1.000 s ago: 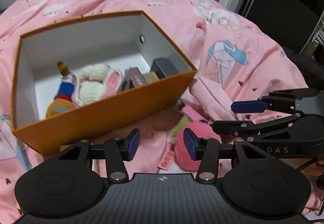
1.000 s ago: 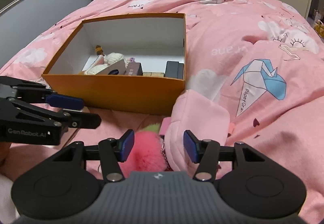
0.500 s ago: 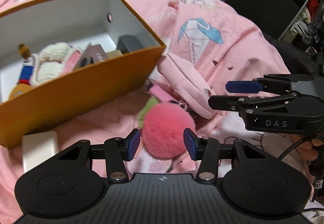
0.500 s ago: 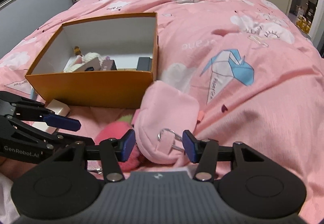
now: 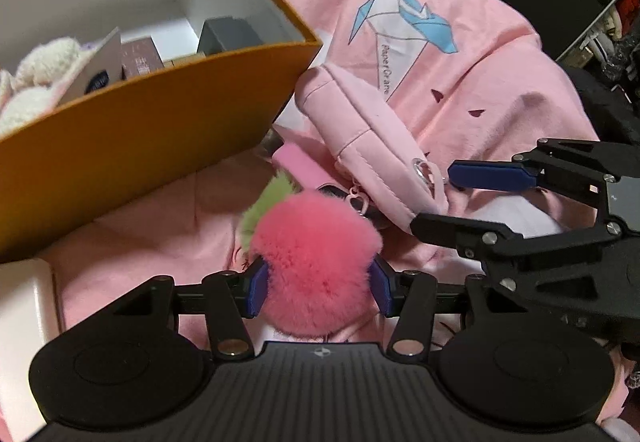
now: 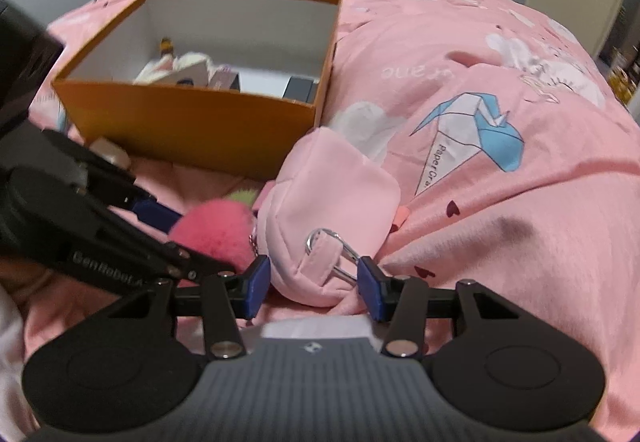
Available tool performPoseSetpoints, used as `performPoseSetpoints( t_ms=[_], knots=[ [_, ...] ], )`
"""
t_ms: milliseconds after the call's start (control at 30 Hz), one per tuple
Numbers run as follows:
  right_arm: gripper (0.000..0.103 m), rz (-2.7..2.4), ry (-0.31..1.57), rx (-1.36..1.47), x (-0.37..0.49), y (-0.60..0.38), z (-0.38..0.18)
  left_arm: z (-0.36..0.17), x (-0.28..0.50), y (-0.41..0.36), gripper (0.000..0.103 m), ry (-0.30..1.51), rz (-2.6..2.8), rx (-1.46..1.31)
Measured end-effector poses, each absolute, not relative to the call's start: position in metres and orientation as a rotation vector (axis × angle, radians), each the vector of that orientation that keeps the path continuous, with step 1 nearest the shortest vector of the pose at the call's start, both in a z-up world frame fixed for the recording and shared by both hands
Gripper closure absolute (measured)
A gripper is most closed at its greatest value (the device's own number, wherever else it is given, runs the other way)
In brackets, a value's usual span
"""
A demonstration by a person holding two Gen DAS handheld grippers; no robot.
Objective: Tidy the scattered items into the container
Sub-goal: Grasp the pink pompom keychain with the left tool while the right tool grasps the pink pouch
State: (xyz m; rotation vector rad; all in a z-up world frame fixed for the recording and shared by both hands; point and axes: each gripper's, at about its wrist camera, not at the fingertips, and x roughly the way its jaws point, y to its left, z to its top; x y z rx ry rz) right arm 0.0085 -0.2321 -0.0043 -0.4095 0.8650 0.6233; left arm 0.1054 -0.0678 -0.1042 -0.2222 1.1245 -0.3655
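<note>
Down over the pink pompom (image 5: 316, 266) comes the left gripper (image 5: 318, 288), which hung higher above the quilt a second ago; its jaws have just been opening and now stand apart with the fluff between them. Jaws of the right gripper (image 6: 314, 284) have just been closing around the pink pouch (image 6: 332, 202), pads apart. Both items lie just beside the orange box (image 5: 132, 138), whose near wall hides most of its contents; a cream block (image 5: 24, 322) is cut off at the frame's left edge

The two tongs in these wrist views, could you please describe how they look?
Both the left tongs and the right tongs are matte black linkage frames with silver rivets, blue pads on the fingers and a ribbed grey base. White lettering marks their sides.
</note>
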Motion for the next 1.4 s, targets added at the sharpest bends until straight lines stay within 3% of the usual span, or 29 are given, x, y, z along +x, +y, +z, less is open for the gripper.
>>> performPoseSetpoints(
  t_ms=[200, 367, 600, 1400],
  knots=[
    [0.048, 0.667, 0.851, -0.511, 0.008, -0.224, -0.014, -0.120, 0.114, -0.073, 0.045, 1.170, -0.348, -0.220],
    [0.047, 0.649, 0.842, -0.567, 0.009, -0.218, -0.026, -0.123, 0.112, -0.068, 0.055, 1.173, -0.328, -0.241],
    [0.061, 0.646, 0.805, -0.586, 0.005, -0.216, -0.022, -0.111, 0.096, -0.053, 0.056, 1.121, -0.285, -0.247],
    [0.067, 0.857, 0.736, -0.114, 0.019, -0.226, 0.093, 0.000, 0.046, 0.025, 0.057, 0.837, -0.182, -0.336]
  ],
)
